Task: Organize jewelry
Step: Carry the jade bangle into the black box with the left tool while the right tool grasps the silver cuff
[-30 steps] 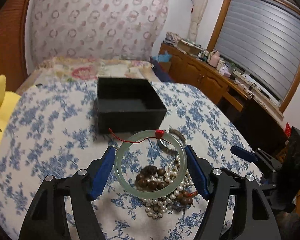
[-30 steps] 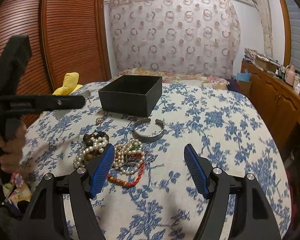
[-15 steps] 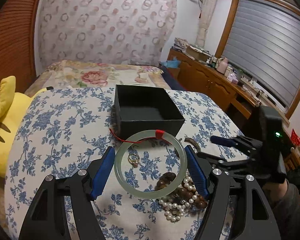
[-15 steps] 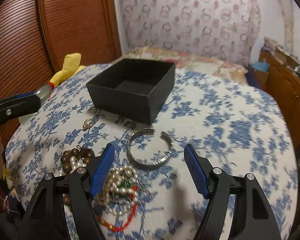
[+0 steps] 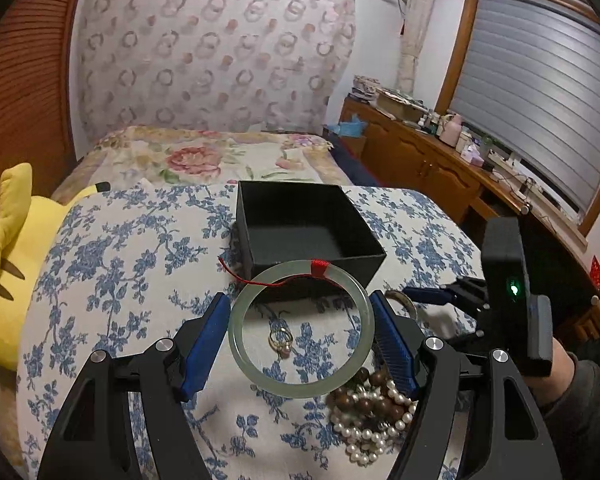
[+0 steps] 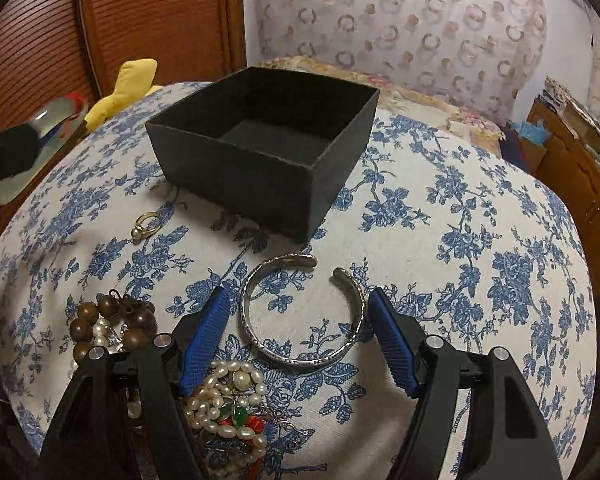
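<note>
My left gripper (image 5: 300,336) is shut on a pale green jade bangle (image 5: 300,390) with a red thread, held above the flowered cloth just in front of the open black box (image 5: 246,232). A gold ring (image 5: 281,339) lies on the cloth under the bangle. My right gripper (image 6: 296,320) is low over a silver cuff bracelet (image 6: 300,354). Its jaws are closing with the cuff between them, and the pads stand just clear of it. Pearl strands (image 6: 228,404) and brown wooden beads (image 6: 112,320) are heaped at its lower left.
The black box (image 6: 236,168) stands just behind the cuff, with the gold ring (image 6: 148,222) to its left. A yellow plush toy (image 5: 8,280) sits at the left edge. A bed (image 5: 204,156) lies beyond, and a wooden cabinet (image 5: 420,160) runs along the right.
My right gripper has moved forward and down from beside the bead pile to straddle the silver cuff. My left gripper has shifted slightly left, still holding the bangle.
</note>
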Demonstrator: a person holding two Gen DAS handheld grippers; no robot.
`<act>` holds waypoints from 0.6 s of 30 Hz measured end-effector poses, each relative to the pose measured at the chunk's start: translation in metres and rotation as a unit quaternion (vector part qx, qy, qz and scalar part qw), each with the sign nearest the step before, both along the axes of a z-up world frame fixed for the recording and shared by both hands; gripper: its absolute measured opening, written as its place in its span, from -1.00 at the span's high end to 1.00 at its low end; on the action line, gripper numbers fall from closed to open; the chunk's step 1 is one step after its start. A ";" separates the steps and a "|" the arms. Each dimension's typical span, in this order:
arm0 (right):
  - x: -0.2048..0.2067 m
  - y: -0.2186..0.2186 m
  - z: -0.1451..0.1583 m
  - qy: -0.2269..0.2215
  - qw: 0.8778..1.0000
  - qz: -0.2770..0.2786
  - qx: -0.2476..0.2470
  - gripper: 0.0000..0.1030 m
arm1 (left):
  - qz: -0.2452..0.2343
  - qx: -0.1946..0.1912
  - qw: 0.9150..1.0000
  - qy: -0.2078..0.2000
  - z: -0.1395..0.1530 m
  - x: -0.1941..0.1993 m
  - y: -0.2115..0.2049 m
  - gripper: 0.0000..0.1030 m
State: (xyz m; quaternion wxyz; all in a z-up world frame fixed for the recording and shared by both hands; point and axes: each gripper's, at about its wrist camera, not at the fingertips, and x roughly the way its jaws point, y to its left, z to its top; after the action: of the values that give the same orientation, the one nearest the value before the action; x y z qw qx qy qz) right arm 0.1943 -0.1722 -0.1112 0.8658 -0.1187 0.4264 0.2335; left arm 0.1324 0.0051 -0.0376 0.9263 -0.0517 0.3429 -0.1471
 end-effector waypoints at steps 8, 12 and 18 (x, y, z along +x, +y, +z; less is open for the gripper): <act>-0.001 -0.013 0.008 -0.009 1.000 -0.003 0.015 -0.21 | -0.001 0.014 1.000 0.004 -0.002 0.027 -0.012 -0.32; -0.007 -0.022 0.024 -0.026 0.999 -0.004 0.031 -0.21 | -0.001 0.019 1.000 0.005 -0.001 0.041 -0.018 -0.32; -0.002 -0.034 0.050 -0.058 0.997 -0.017 0.049 -0.21 | 0.002 0.032 0.999 0.007 0.000 0.066 -0.026 -0.32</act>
State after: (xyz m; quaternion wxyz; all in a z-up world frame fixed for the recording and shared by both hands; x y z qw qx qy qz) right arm 0.1927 -0.2067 -0.0609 0.8977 -0.0821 0.3655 0.2321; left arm 0.1987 -0.0208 -0.0371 0.9254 -0.0239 0.3539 -0.1334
